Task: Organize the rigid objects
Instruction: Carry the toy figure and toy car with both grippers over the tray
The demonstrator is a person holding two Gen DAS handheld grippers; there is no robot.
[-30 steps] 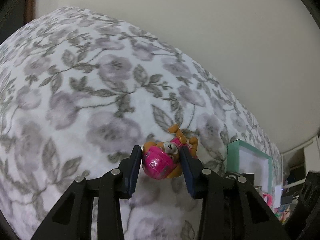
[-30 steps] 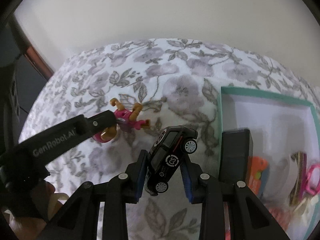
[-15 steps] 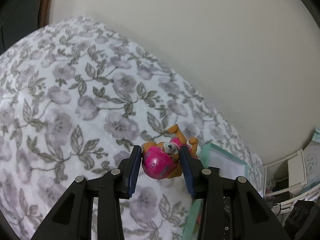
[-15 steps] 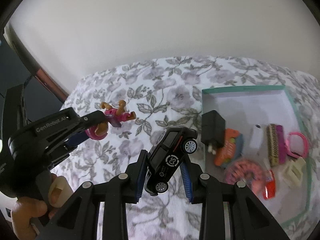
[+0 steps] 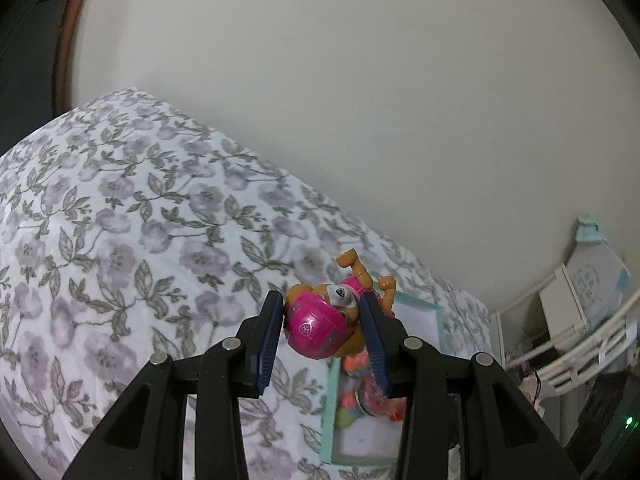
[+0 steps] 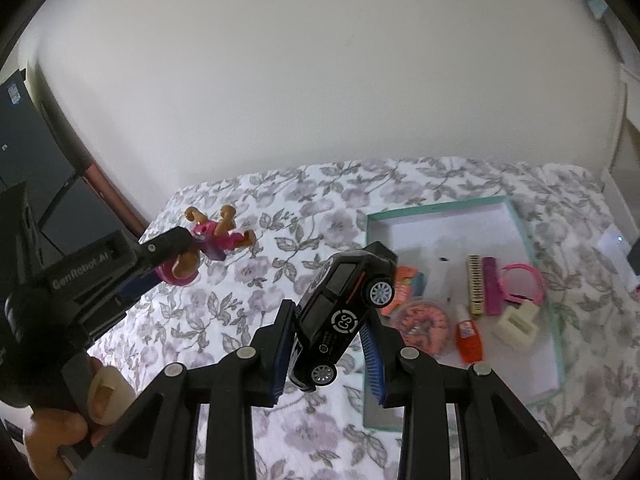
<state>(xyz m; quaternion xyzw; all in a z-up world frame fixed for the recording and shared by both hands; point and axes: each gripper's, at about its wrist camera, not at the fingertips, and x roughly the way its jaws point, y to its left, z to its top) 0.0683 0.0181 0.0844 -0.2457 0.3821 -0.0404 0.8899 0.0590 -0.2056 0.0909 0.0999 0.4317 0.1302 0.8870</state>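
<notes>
My left gripper point(image 5: 322, 322) is shut on a pink and tan toy puppy figure point(image 5: 320, 326) and holds it in the air above the floral bedspread point(image 5: 120, 240). From the right wrist view the same figure point(image 6: 216, 236) shows at the left, clamped in the left gripper point(image 6: 182, 254). My right gripper point(image 6: 328, 336) is shut on a black toy car point(image 6: 340, 312), tilted nose up, held above the bed beside a shallow teal-rimmed box point(image 6: 432, 209). The box point(image 5: 440, 320) shows below the left gripper too.
The box holds several small things: an orange bottle point(image 6: 469, 338), a round pink case point(image 6: 422, 326), a pink ring point(image 6: 522, 282), a cream block point(image 6: 516, 322), a small keyboard toy point(image 6: 475, 290). A white wall stands behind the bed. White shelving point(image 5: 580, 328) is at right.
Both grippers have risen well above the bed with their toys still clamped. The box and its contents have come into fuller view.
</notes>
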